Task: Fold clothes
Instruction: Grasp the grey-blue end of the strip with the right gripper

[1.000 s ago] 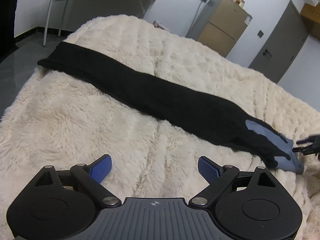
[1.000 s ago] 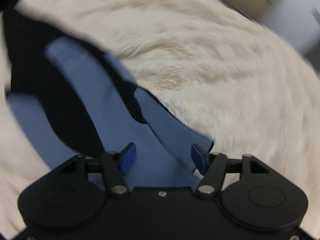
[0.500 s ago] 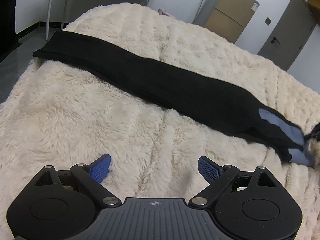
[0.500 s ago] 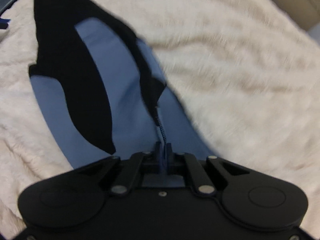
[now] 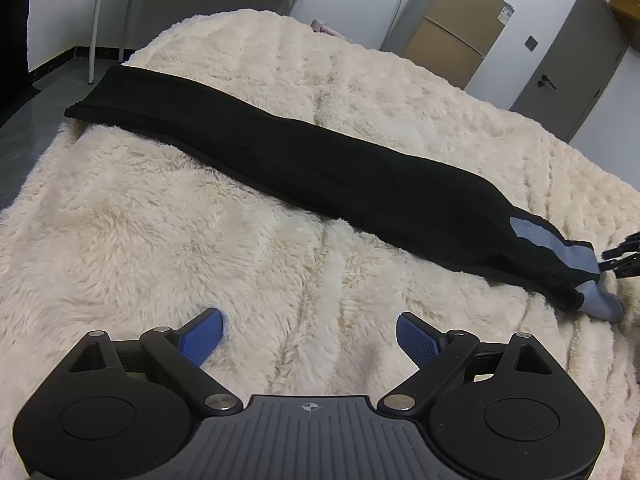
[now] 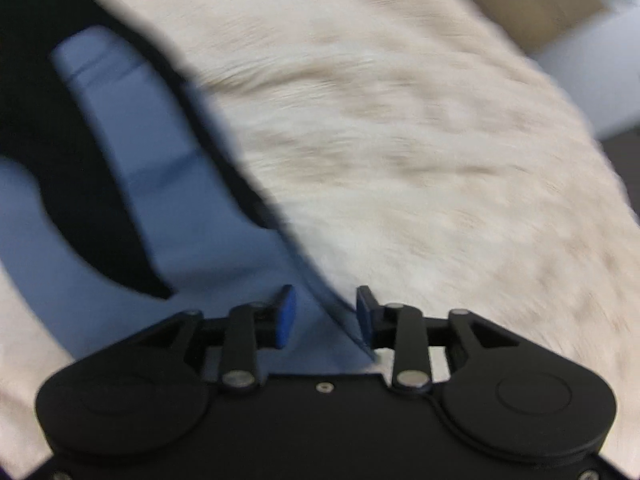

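Long black trousers (image 5: 320, 172), folded lengthwise, lie diagonally across the fluffy cream blanket (image 5: 160, 260). Their waist end with pale blue lining (image 5: 560, 248) is at the right. My left gripper (image 5: 310, 336) hovers open over bare blanket in front of the trousers, with nothing between its fingers. My right gripper (image 6: 324, 312) sits at the waist end, and its tips also show in the left wrist view (image 5: 624, 256). Its jaws are opening; the edge of the blue lining (image 6: 192, 220) runs between the pads, close to the right one, and is not pinched. This view is blurred.
A tan cabinet (image 5: 456, 28) and a grey door (image 5: 572, 60) stand beyond the bed against the wall. At the far left is a table with metal legs (image 5: 96, 20) on the dark floor (image 5: 24, 120). The blanket falls away at the left edge.
The right gripper went from open to shut on the blue waist fabric, and its jaws have now parted again. The left gripper has stayed open and nearly still.
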Demonstrator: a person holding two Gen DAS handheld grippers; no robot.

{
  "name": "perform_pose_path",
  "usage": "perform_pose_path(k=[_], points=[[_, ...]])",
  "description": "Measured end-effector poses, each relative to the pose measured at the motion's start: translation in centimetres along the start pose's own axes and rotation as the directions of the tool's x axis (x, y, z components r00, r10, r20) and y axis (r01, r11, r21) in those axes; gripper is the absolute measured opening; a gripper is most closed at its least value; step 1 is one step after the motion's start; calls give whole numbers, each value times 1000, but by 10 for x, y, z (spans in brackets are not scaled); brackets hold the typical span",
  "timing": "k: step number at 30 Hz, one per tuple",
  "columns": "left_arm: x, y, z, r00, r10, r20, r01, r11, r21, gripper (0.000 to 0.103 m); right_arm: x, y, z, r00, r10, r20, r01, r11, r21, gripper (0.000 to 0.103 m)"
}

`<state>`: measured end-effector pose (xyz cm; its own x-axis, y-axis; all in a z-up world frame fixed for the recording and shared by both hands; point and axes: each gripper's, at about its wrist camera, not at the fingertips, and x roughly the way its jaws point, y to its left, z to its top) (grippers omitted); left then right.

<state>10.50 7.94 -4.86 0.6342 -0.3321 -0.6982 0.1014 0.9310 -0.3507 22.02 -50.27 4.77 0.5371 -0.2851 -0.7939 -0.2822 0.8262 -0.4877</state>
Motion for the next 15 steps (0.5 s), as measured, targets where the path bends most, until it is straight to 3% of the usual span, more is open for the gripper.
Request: perform_pose_path(k=[1, 2, 3, 5, 6, 7, 8, 11, 13, 15], points=[[1, 0, 0, 1000, -1, 0, 1, 1000, 1, 91, -17, -13, -9, 996, -70, 47, 61, 984, 166, 45], [2, -1, 1, 1000, -3, -1, 3, 1000, 4, 91, -35, -24, -19, 988, -134, 78, 99, 933, 346, 52], [3, -1, 2, 1000, -4, -1, 4, 1000, 7, 91, -48, -30, -31, 983, -153, 104, 86, 875, 477, 56], [4, -3, 2, 1000, -6, -1, 6, 1000, 13, 91, -78, -35, -79, 970, -108, 216, -110, 602, 791, 60], [4, -4, 2, 1000, -7, -2, 7, 1000, 17, 91, -80, -30, -94, 966, -75, 246, -173, 521, 836, 59], [4, -4, 2, 1000, -8, -3, 8, 1000, 20, 91, -80, -15, -114, 959, -29, 283, -248, 404, 881, 58], [4, -4, 2, 1000, -9, -3, 9, 1000, 22, 91, -77, -1, -127, 956, -3, 294, -276, 339, 900, 58], [0, -4, 0, 1000, -15, -5, 15, 1000, 24, 91, -55, 37, -149, 957, 49, 284, -288, 234, 929, 57], [-2, -3, -1, 1000, -18, -3, 18, 1000, 22, 91, -33, 47, -157, 973, 22, 231, -231, 184, 955, 56], [-6, 0, -2, 1000, -19, 1, 19, 1000, 13, 91, -14, 49, -166, 976, -38, 216, -212, 92, 973, 53]])
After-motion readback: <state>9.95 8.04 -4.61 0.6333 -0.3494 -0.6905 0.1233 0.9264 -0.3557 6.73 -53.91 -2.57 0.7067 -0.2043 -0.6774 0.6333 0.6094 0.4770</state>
